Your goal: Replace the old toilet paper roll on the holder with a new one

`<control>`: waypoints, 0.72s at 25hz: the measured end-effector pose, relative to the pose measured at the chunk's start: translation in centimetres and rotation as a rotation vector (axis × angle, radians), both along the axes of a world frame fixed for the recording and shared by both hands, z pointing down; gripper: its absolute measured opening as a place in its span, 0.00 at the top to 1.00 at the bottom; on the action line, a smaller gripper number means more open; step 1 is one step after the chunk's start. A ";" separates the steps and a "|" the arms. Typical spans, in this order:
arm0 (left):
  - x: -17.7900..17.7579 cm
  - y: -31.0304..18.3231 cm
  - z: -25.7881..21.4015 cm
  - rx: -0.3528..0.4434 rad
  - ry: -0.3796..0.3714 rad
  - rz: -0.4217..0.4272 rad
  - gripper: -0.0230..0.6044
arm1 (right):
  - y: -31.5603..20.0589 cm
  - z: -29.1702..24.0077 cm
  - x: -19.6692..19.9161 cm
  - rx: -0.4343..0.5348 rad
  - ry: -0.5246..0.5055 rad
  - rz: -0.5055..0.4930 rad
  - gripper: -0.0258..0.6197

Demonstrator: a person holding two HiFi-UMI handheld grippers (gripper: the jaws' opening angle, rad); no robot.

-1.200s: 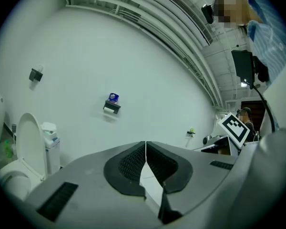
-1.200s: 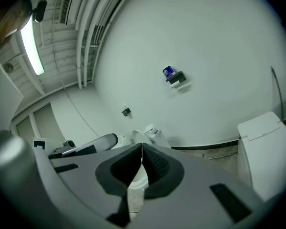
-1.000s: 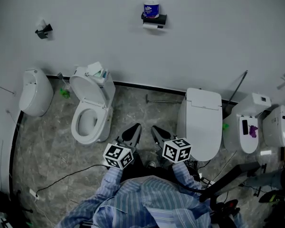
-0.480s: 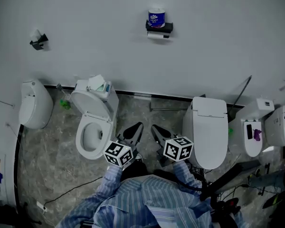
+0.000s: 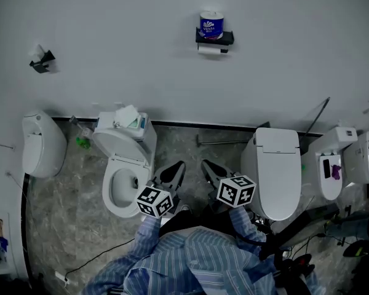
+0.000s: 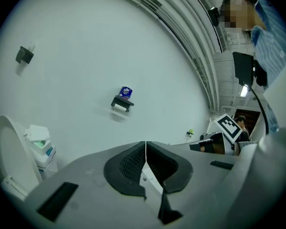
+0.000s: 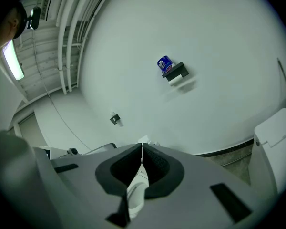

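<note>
On the white wall a black holder [image 5: 216, 38] carries a blue-wrapped new roll [image 5: 211, 24] on its top, with the white old roll [image 5: 210, 50] hanging under it. Both grippers are held low in front of the person, far short of the wall. The left gripper [image 5: 176, 167] is shut and empty; so is the right gripper [image 5: 207, 166]. In the left gripper view the holder [image 6: 122, 102] and blue roll [image 6: 126, 91] sit beyond the shut left gripper [image 6: 145, 143]. From the right gripper [image 7: 142, 147], the blue roll [image 7: 164, 63] and holder [image 7: 177, 72] show high up.
An open toilet [image 5: 124, 178] with a tissue pack [image 5: 128, 116] on its tank stands left of the grippers. A closed toilet [image 5: 278, 172] stands on the right, with more fixtures [image 5: 339, 165] beyond it. A second wall holder [image 5: 42, 60] hangs far left. A cable [image 5: 98, 257] trails on the floor.
The person has walked on across the floor with both shut grippers. In the head view the holder has slid right and down, and the toilets have shifted.
</note>
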State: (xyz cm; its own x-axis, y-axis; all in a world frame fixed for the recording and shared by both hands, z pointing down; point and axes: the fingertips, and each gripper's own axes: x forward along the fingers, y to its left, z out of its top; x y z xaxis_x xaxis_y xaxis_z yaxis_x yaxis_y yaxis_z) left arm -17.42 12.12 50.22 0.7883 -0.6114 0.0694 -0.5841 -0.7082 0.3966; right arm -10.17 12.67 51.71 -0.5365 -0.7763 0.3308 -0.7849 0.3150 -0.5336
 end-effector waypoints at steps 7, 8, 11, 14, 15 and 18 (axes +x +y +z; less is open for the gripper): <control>1.3 -4.7 1.0 -0.044 0.028 0.002 0.95 | -3.8 0.8 1.8 -0.025 -0.004 0.014 0.95; 1.8 -5.5 1.1 -0.046 0.031 0.002 0.95 | -4.6 0.9 2.2 -0.025 -0.012 0.013 0.95; 3.7 -7.9 1.6 -0.052 0.024 0.006 0.95 | -7.6 1.0 4.0 -0.014 -0.049 0.011 0.95; 5.6 -10.5 2.0 -0.065 0.017 -0.003 0.95 | -10.7 0.8 5.8 -0.005 -0.056 -0.009 0.95; 6.3 -11.7 1.9 -0.067 0.020 -0.013 0.95 | -11.8 0.7 6.6 -0.003 -0.051 -0.020 0.95; 8.6 -15.9 1.3 -0.067 0.042 -0.057 0.95 | -15.5 0.1 9.2 0.002 -0.035 -0.058 0.95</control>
State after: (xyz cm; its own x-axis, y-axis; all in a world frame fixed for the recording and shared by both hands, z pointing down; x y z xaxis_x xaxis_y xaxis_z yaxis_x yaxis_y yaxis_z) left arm -8.79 -3.79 51.52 0.7552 -0.6506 0.0793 -0.6048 -0.6452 0.4668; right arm -0.98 -2.87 51.80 -0.5916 -0.7444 0.3095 -0.7462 0.3602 -0.5598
